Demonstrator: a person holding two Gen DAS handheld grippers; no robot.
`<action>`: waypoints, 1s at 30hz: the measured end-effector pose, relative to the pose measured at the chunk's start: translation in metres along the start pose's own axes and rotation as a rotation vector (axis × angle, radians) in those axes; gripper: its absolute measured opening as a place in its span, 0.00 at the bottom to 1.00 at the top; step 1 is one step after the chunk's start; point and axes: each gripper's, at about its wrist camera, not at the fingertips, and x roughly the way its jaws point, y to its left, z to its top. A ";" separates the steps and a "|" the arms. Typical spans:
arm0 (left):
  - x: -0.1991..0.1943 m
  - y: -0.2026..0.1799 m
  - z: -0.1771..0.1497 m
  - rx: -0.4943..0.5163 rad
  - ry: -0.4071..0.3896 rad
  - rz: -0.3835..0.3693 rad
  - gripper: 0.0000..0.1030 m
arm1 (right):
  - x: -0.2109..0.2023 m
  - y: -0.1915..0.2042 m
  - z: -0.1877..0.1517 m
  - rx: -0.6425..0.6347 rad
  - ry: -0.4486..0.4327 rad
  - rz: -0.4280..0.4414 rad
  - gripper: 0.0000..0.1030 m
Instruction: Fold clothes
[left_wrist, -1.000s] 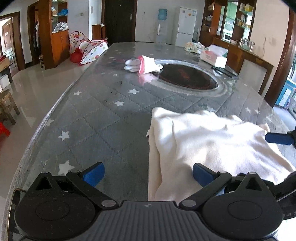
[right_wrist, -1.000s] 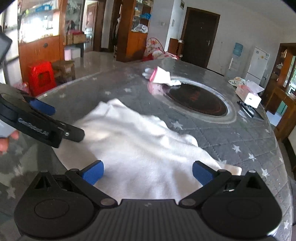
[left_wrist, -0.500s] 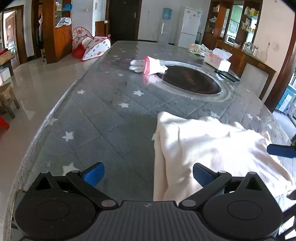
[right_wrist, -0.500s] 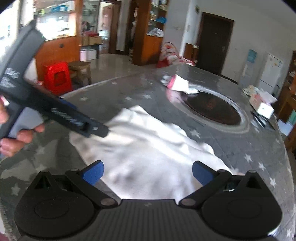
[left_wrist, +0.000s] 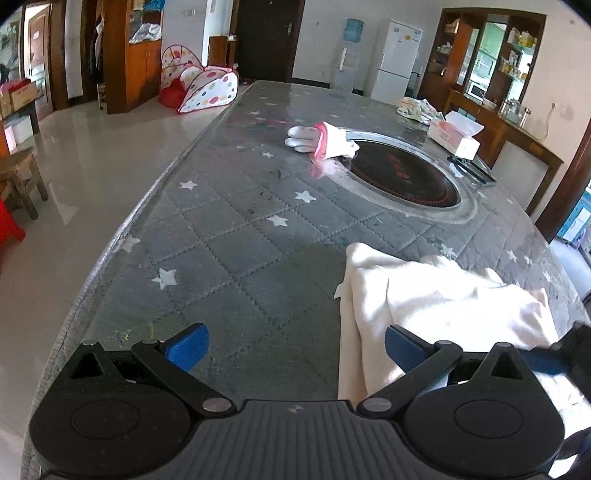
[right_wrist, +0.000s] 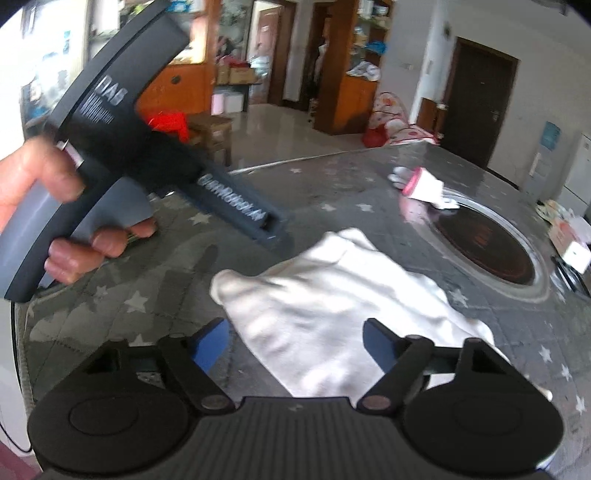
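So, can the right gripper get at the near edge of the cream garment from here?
Probably yes: the right gripper, jaws open, is right over the cream garment, and nothing lies between them.

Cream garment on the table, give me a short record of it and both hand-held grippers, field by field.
garment: cream garment, folded, lying on the grey star-print table
left hand-held gripper: open, holding nothing, over the garment's left edge
right hand-held gripper: jaws just been closing, not gripping, garment lies beneath them
other items: white and pink gloves, tissue box
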 end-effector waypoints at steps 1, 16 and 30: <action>0.001 0.000 0.001 -0.005 0.004 -0.005 1.00 | 0.003 0.003 0.001 -0.014 0.003 0.005 0.74; 0.011 0.003 0.003 -0.073 0.051 -0.076 1.00 | 0.030 0.025 0.008 -0.091 0.035 0.008 0.35; 0.014 -0.007 0.002 -0.101 0.082 -0.112 1.00 | 0.006 -0.011 0.007 0.104 -0.021 0.110 0.17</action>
